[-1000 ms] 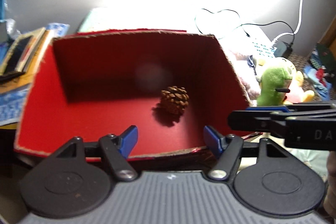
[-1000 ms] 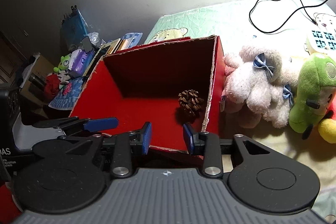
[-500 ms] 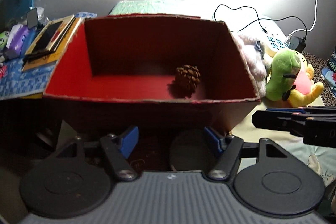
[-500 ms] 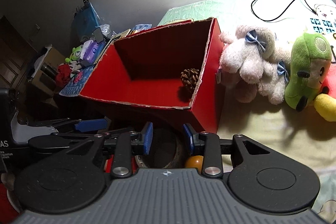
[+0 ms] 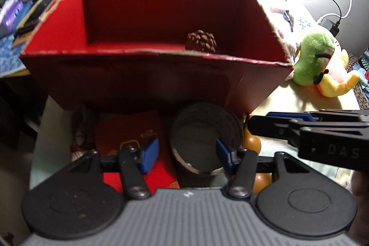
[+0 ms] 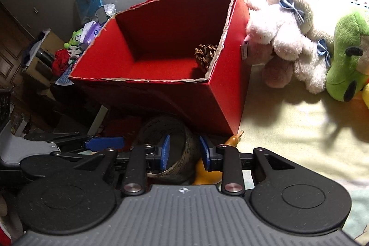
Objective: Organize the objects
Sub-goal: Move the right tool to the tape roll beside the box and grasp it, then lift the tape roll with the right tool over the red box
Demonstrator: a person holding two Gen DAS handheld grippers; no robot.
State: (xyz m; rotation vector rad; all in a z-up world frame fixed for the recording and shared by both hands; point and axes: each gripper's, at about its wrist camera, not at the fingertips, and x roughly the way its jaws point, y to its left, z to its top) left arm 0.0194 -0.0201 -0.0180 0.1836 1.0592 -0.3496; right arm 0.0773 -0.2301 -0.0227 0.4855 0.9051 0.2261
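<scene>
Both grippers have come down since a second ago: then we looked over the rim into the red box, now we look at its near wall and at the things lying in front of it.

Our left gripper (image 5: 186,155) has its jaws closing, and the tape roll (image 5: 205,137) stands between the blue pads; we cannot tell whether the pads touch it yet. The roll lies just in front of the red box (image 5: 138,82), its hollow core opening up toward us, so its axis runs roughly along the line the gripper points. Left of the roll, also in front of the box, lies a flat red booklet (image 5: 131,130).

Our right gripper (image 6: 184,150) is closing too, its pads straddling the edge of the same tape roll (image 6: 182,149); contact is unclear. An orange gourd-shaped toy (image 6: 207,171) lies just right of the roll, at the box's near right corner, its thin tip pointing up toward that corner, long axis running away from us.

Inside the box a pine cone (image 5: 201,40) sits on the floor against the right wall. Right of the box, touching its outer wall, lies a white plush (image 6: 283,38), and beyond it a green plush (image 6: 346,54).
</scene>
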